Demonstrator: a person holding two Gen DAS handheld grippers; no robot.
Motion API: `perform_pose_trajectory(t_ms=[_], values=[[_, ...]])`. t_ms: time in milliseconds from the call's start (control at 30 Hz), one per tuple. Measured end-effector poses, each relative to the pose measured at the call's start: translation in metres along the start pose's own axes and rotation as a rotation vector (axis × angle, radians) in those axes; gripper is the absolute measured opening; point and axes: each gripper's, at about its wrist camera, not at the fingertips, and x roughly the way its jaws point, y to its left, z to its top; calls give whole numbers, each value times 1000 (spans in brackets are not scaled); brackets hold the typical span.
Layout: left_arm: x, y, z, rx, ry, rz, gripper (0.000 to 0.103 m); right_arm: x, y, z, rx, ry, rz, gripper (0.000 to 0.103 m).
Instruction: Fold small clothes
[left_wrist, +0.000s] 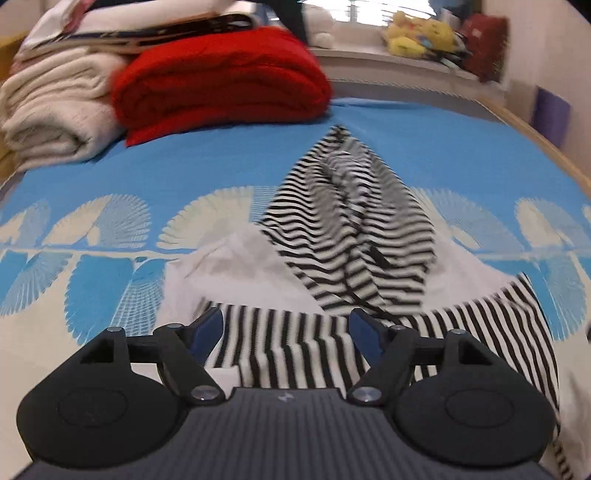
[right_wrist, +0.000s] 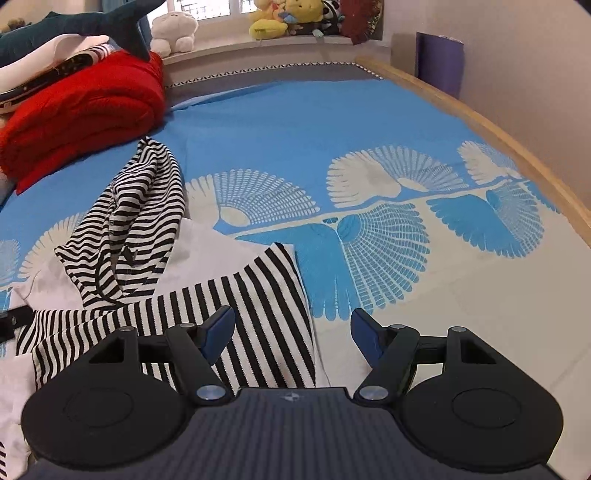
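Striped garment (left_wrist: 354, 236) below; left tool (left_wrist: 286, 326), right tool (right_wrist: 293, 328) angled down, both released, seemingly clear.

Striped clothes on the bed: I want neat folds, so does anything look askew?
Yes. The thin-striped garment lies crumpled in a bunched heap across the white and wide-striped piece, not flat. Both grippers are open, holding nothing.
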Motion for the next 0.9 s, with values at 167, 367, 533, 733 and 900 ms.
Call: perform_pose_trajectory(t_ms=[167, 367, 533, 733, 900], values=[[8, 24, 10, -101, 17, 8, 80, 10, -7, 3, 1, 94, 71, 73], [20, 42, 20, -149, 40, -31, 80, 11, -16, 9, 56, 106, 90, 73], [80, 38, 67, -138, 104, -105, 8, 12, -21, 16, 92, 95, 94, 72], [171, 17, 131, -76, 70, -51, 27, 17, -25, 21, 100, 87, 83, 72], [248, 6, 177, -97, 104, -40, 60, 27, -26, 20, 86, 101, 70, 72]])
